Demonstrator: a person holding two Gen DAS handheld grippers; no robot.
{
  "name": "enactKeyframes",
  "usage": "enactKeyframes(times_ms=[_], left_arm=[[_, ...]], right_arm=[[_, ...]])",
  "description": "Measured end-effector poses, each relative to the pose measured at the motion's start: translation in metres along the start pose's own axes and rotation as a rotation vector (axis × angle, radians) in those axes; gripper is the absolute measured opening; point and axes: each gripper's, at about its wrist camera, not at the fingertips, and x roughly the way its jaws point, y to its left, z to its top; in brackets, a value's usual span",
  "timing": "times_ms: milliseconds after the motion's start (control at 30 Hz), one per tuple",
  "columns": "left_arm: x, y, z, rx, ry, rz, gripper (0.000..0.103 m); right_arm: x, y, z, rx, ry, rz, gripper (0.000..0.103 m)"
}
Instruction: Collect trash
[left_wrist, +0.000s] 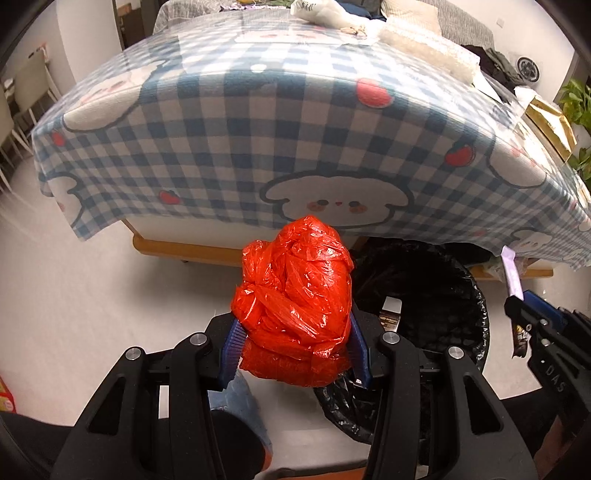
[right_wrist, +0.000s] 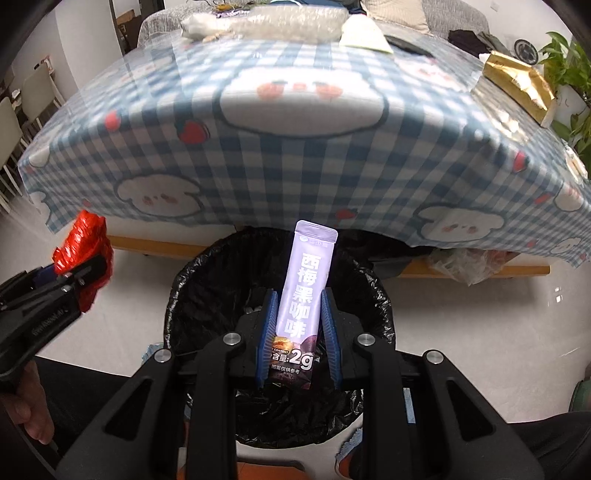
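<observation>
My left gripper (left_wrist: 295, 325) is shut on a crumpled red plastic bag (left_wrist: 295, 299), held just left of a bin lined with a black bag (left_wrist: 436, 280). The red bag also shows in the right wrist view (right_wrist: 83, 247), left of the bin. My right gripper (right_wrist: 300, 310) is shut on a pale purple coffee sachet (right_wrist: 306, 284), upright, directly over the open bin (right_wrist: 207, 273). The sachet shows at the right in the left wrist view (left_wrist: 513, 273).
A table with a blue checked cloth (left_wrist: 258, 122) stands just beyond the bin, its edge overhanging. On it lie a gold packet (right_wrist: 517, 85), bubble wrap (right_wrist: 295, 22) and white paper (right_wrist: 364, 35). A crumpled clear wrapper (right_wrist: 465, 266) lies under the table. Chairs stand far left, a plant far right.
</observation>
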Motion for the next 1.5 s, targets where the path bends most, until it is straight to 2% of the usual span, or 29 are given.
enactKeyframes(times_ms=[567, 833, 900, 967, 1000, 1067, 1100, 1233, 1333, 1500], left_arm=[[0.060, 0.028, -0.026, -0.001, 0.089, 0.036, 0.047], [0.053, 0.023, -0.027, -0.001, 0.087, 0.034, 0.047], [0.052, 0.019, -0.025, 0.008, 0.085, 0.036, 0.047], [0.051, 0.016, -0.023, 0.009, 0.079, 0.036, 0.047], [0.049, 0.015, -0.022, 0.009, 0.076, 0.031, 0.047], [0.047, 0.014, -0.020, 0.015, 0.076, 0.032, 0.047], [0.046, 0.012, -0.020, 0.015, 0.079, 0.032, 0.047], [0.042, 0.002, -0.016, 0.026, 0.083, 0.021, 0.047], [0.037, -0.009, -0.012, 0.037, 0.069, 0.013, 0.047], [0.033, -0.031, -0.007, 0.056, 0.063, -0.011, 0.047]], right_arm=[[0.062, 0.014, -0.011, -0.011, 0.102, 0.009, 0.024], [0.067, 0.019, -0.011, -0.021, 0.105, 0.011, 0.028], [0.068, 0.020, -0.012, -0.025, 0.099, 0.010, 0.036], [0.065, 0.019, -0.011, -0.029, 0.082, 0.003, 0.049], [0.063, 0.018, -0.010, -0.027, 0.075, 0.004, 0.052], [0.059, 0.017, -0.007, -0.023, 0.063, 0.012, 0.065], [0.057, 0.016, -0.006, -0.025, 0.053, 0.009, 0.068], [0.046, 0.010, 0.001, -0.033, 0.001, -0.016, 0.090], [0.037, 0.000, 0.003, -0.013, -0.040, -0.032, 0.094], [0.030, -0.019, 0.003, 0.003, -0.057, -0.045, 0.095]])
